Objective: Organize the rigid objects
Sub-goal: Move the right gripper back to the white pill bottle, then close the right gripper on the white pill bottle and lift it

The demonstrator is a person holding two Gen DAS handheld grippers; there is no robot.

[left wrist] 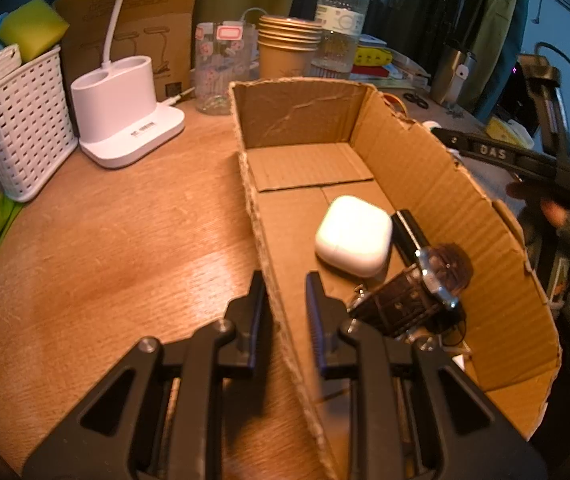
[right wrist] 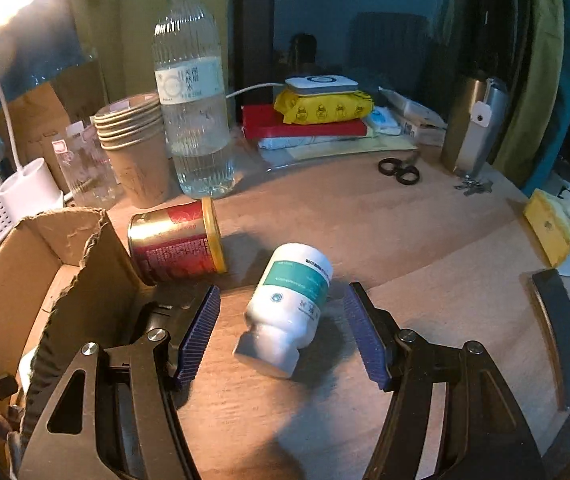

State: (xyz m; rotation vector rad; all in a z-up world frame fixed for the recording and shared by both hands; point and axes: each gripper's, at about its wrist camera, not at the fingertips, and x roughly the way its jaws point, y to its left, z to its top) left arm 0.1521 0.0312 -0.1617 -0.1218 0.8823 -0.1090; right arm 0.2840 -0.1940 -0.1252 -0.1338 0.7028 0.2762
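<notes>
In the left wrist view, the left gripper (left wrist: pixel 285 300) straddles the near left wall of the cardboard box (left wrist: pixel 413 168); its jaws stand a narrow gap apart with that wall between them, and whether the pads press on the cardboard cannot be told. Inside the box lie a white earbud case (left wrist: pixel 353 235), a black stick-like item (left wrist: pixel 407 232) just to its right, and a wristwatch (left wrist: pixel 425 292) with a brown strap, its face tilted up toward the right wall. On the wooden table (left wrist: pixel 125 240) to the left stand a white lamp base (left wrist: pixel 125 116) and a white basket (left wrist: pixel 21 128); behind the box are stacked paper cups (left wrist: pixel 287 50) and a water bottle (left wrist: pixel 341 20).

In the right wrist view, the right gripper (right wrist: pixel 283 332) has its jaws spread wide, holding nothing. A white pill bottle (right wrist: pixel 289 304) lies on its side between them, touching neither pad, its long axis running from the cap nearest the camera up and slightly right to the base. A red and gold can (right wrist: pixel 177 242) lies on its side just beyond, its gold lid facing right, close by the box's torn right wall, which stands beside the left finger. Scissors (right wrist: pixel 399 170) lie farther back.
</notes>
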